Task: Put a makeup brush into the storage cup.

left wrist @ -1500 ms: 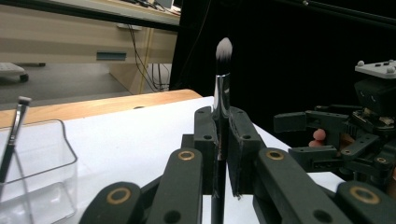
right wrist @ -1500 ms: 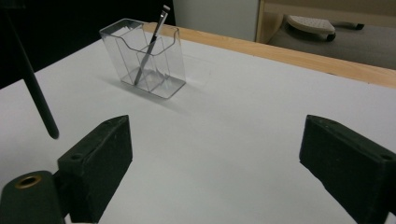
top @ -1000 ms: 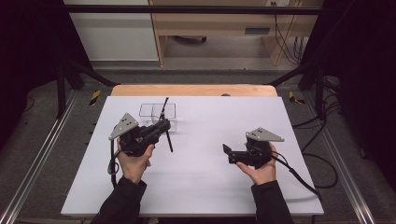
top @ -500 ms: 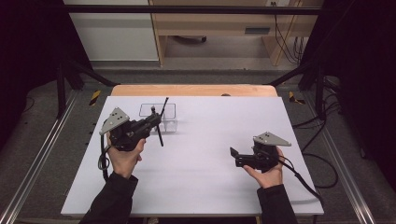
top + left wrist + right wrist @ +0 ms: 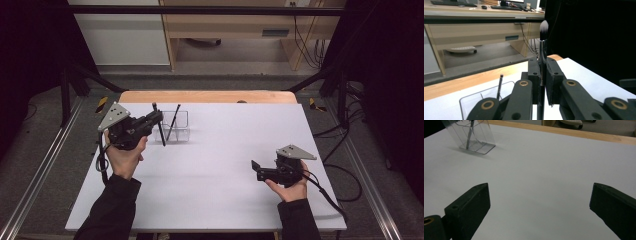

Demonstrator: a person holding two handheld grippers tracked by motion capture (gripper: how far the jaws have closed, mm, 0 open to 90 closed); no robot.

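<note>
A white table top (image 5: pixel 210 175) fills the middle of the high view, with a strip of pale wood (image 5: pixel 207 96) showing along its far edge. Beyond it lies grey floor (image 5: pixel 230 80), and there stands a light wooden desk (image 5: pixel 225 25) with cables (image 5: pixel 305 45) hanging at its right end. A white cabinet front (image 5: pixel 125 35) sits to the left of that desk. Metal rails (image 5: pixel 30 195) run down both sides of the table, black drapes (image 5: pixel 30 60) close in left and right, and more dark cables (image 5: pixel 350 130) trail on the floor at right.
</note>
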